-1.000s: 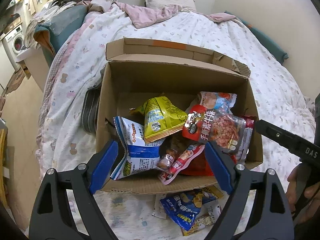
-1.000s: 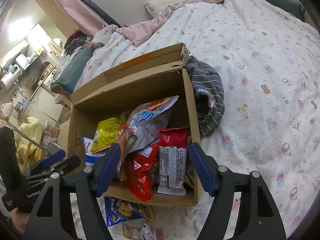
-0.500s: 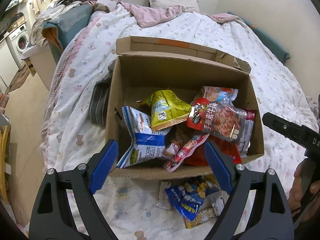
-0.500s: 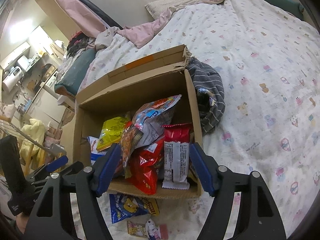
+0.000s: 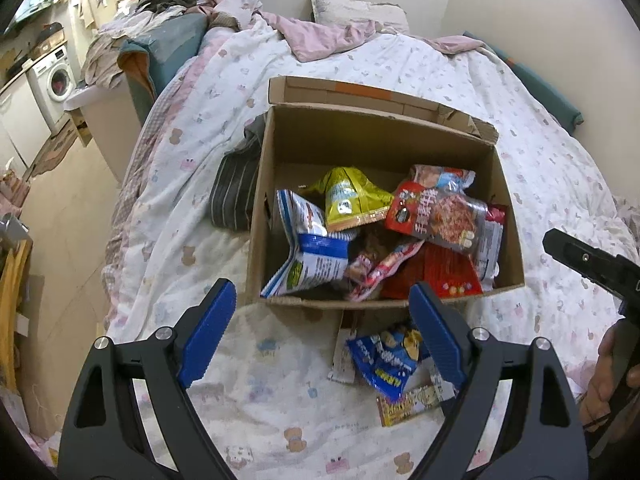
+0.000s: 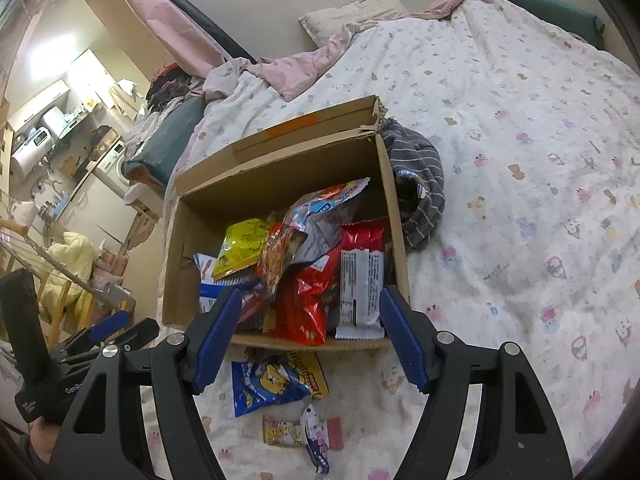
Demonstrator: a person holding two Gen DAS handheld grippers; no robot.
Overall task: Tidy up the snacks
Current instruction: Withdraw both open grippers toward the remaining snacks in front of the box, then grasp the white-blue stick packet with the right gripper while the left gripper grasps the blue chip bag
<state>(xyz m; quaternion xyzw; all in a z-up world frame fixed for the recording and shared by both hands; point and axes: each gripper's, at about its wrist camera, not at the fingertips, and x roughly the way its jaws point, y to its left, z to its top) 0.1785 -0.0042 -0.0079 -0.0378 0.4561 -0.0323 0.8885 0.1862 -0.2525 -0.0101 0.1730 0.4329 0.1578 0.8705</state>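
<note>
**Both grippers empty above the box, loose packets not yet gathered**

The cardboard box [image 5: 384,148] sat on the patterned bedspread [image 5: 532,128], its flaps open and its floor heaped with snack bags: a yellow packet [image 5: 352,200] toward the back, a blue-and-white bag [image 5: 308,256] against the left wall, a clear bag of reddish pieces [image 5: 444,216] lying across a red packet [image 5: 448,276] on the right; a striped grey garment [image 5: 234,190] lay against the box's outer left side. The left gripper [image 5: 320,332] hung over the near edge of the box with its blue pads spread wide and nothing between them; the right gripper [image 6: 310,338] was likewise spread and empty, framing the near wall of the box in its own view.

Outside the box, on the bedspread just in front of its near wall, lay a blue cartoon packet [image 6: 266,386], partly over a yellow one, and nearer the camera a small pale bar [image 6: 282,432] touching a little wrapped sweet [image 6: 316,436].

In my judgement the step in hand was a pause between picks, with the sorting only partly done; the next move would call for lowering one gripper onto the blue cartoon packet, closing on its crinkled edge rather than its flat face, and lifting it clear of the yellow packet beneath so the two did not drag together.
</note>
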